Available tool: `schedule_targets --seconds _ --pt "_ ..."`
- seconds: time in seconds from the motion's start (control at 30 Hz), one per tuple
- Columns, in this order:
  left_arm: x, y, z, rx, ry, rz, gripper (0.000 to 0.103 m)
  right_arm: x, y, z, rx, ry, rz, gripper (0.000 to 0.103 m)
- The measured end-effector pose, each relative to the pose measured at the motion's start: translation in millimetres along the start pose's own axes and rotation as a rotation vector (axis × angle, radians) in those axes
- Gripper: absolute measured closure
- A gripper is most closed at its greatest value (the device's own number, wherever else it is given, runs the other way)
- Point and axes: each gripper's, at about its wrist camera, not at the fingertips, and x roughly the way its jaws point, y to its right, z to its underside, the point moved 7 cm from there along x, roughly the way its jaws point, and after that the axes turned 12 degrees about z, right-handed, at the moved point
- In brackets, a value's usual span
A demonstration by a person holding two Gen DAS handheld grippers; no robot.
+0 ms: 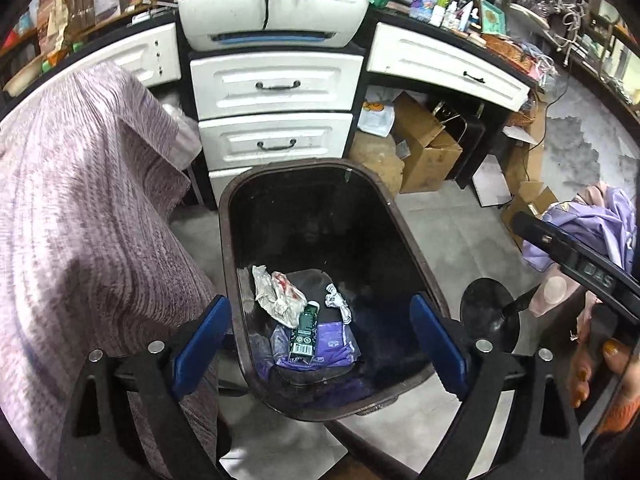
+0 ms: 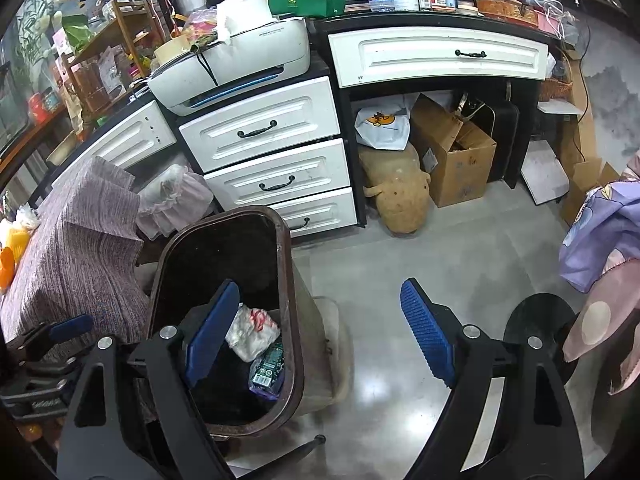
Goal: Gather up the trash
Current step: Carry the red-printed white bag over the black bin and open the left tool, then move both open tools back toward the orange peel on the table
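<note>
**Both grippers hang open above the trash bin**

Nearest the lens in the left wrist view, the left gripper is spread wide with nothing between its blue pads; it hangs directly over the mouth of the dark brown trash bin. The right gripper is likewise spread wide and empty, its left pad over the bin's opening and its right pad over the bare grey floor beside the bin.

At the bottom of the bin lie a crumpled white wrapper with red marks, a small twisted scrap of white paper, a green carton and, under the carton, a purple package.

Left of the bin, a mauve ribbed cloth drapes over a surface and touches the bin's rim. To the right stands a black round-based stand, with purple and pink fabric just beyond it.

Farther back, white drawers with black handles rise behind the bin, topped by a white printer. Under the desk beside them sit a tan plush toy and an open cardboard box.
</note>
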Motion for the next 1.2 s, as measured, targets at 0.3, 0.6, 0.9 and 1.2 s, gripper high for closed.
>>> schedule_targets --seconds 0.3,0.6,0.9,1.2 --pt "-48.4 17.5 -1.0 0.04 0.099 0.027 0.008 -7.5 -7.1 -1.8 0.015 0.003 -0.046 0.021" --pt "-109.3 -1.7 2.3 0.045 0.192 -0.032 0.007 -37.2 -46.5 -15.5 -0.04 0.075 -0.123 0.02" --pt "-176.6 -57.1 13.1 -0.053 0.295 -0.127 0.006 -79.1 -138.4 -20.8 -0.199 0.139 -0.286 0.015" --pt "-233.2 -130.5 43.9 -0.145 0.327 -0.263 0.006 -116.4 -235.2 -8.8 -0.373 0.113 -0.491 0.011"
